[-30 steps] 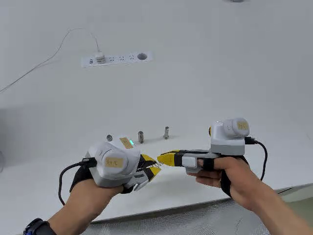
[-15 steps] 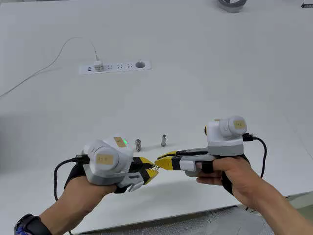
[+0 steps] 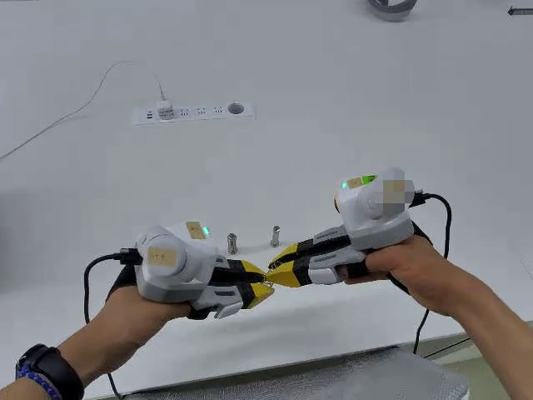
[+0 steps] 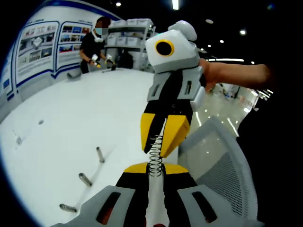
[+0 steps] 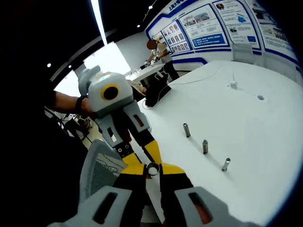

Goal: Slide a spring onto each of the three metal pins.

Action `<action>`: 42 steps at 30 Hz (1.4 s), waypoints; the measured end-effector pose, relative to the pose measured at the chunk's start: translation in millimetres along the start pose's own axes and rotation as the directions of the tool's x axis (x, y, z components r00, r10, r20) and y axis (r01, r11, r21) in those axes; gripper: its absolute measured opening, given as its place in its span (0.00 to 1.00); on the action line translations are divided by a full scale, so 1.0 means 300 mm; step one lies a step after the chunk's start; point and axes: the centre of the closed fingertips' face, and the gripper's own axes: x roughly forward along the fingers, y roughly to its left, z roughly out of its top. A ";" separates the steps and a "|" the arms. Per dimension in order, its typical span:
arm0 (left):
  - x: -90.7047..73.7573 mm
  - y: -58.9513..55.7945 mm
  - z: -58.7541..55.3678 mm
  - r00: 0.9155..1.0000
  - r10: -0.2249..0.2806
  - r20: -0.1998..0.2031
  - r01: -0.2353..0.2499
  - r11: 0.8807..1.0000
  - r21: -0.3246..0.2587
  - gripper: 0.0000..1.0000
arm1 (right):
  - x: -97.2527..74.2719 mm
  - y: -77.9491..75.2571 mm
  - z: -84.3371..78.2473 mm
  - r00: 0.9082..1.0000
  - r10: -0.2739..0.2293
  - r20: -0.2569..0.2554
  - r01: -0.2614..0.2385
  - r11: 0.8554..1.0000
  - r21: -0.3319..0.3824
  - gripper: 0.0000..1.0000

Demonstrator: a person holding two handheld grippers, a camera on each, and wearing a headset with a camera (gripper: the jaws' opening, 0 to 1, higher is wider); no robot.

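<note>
Small steel coil spring (image 4: 155, 156) held fingertip to fingertip above the white desk's (image 3: 333, 125) near edge.
Left gripper (image 3: 265, 285) and right gripper (image 3: 275, 268) fingers both clench it; tan stickers' (image 3: 162, 257) writing is unreadable; short metal pins (image 3: 275, 236) stand beyond.

Even overhead light washed the white table (image 3: 333, 125) in the head view, which was sharp throughout, with only faint grey shading at its left. In both gripper views a ceiling strip (image 5: 97, 19) flared against a dark ceiling, and fisheye distortion curved the edges.
</note>
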 end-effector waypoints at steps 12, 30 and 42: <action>0.017 -0.058 0.003 0.997 -0.080 -0.015 0.080 0.996 0.038 0.10 | 0.003 0.040 -0.056 0.989 0.052 -0.140 -0.072 0.986 -0.148 0.14; 0.034 -0.099 -0.036 0.989 -0.122 -0.079 0.129 0.988 0.087 0.11 | 0.016 0.079 -0.105 0.971 0.078 -0.226 -0.134 0.961 -0.242 0.13; 0.035 -0.079 -0.057 0.995 -0.083 -0.058 0.086 0.995 0.044 0.12 | -0.009 0.053 -0.115 0.982 0.037 -0.186 -0.075 0.976 -0.203 0.12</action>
